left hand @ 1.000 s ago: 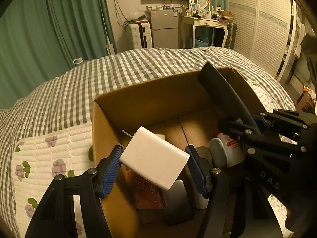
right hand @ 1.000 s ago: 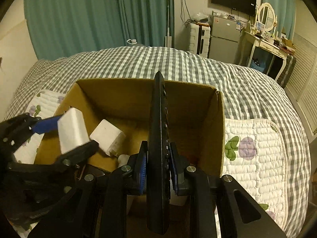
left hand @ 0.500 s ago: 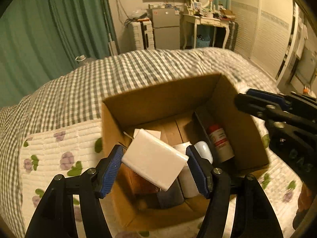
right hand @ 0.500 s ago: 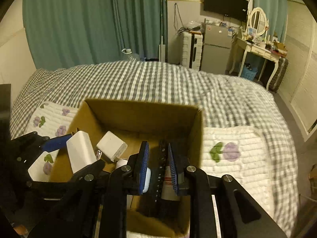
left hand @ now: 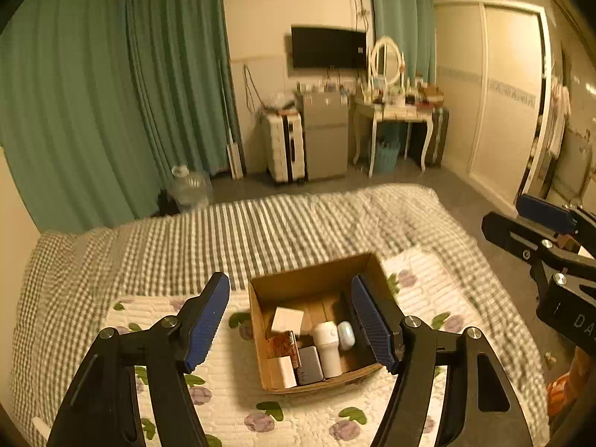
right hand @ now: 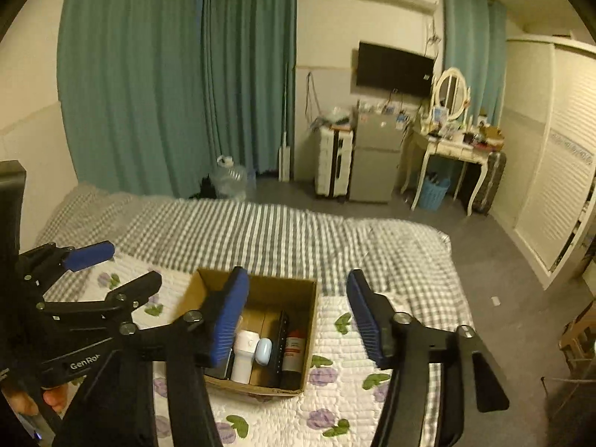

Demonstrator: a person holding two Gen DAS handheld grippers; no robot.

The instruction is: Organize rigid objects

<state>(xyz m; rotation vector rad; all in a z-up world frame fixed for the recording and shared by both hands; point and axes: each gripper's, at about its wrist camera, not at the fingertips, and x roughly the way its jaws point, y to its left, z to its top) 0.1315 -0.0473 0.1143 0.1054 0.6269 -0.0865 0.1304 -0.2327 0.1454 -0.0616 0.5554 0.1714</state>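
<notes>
Showing both claws raised well above a cardboard box point(left hand: 316, 279) that sits on a quilted floral mat point(left hand: 231, 383) spread over a checked bed cover point(left hand: 260, 223). Left claw point(left hand: 290, 320): blue ribbed pads point(left hand: 208, 320) spread wide apart, nothing between them. Right claw point(right hand: 298, 316): likewise spread and empty.

The rigid objects lie inside the box, packed toward its near wall: a flat white block point(left hand: 287, 319) leaning at the back, a patterned reddish booklet-like item point(left hand: 285, 344), a small white cuboid point(left hand: 285, 370), a dark grey slab point(left hand: 310, 365), an upright white cylinder point(left hand: 327, 346), a pale blue rounded case point(left hand: 346, 335), a long black remote point(right hand: 280, 346) standing on edge, and a red-capped bottle point(right hand: 296, 348) beside the right wall.

Judged from this arrangement, the loading appears largely complete and the step in hand is a clear withdrawal. To do it well, keep both claws high and apart so that no finger catches the thin, easily shifted cardboard rim, and check that the edge-standing remote is braced by its neighbours.

Surfaces: smooth hard plastics on most items, matte corrugated board, soft yielding quilting beneath, which may let the box tilt if pressed.
</notes>
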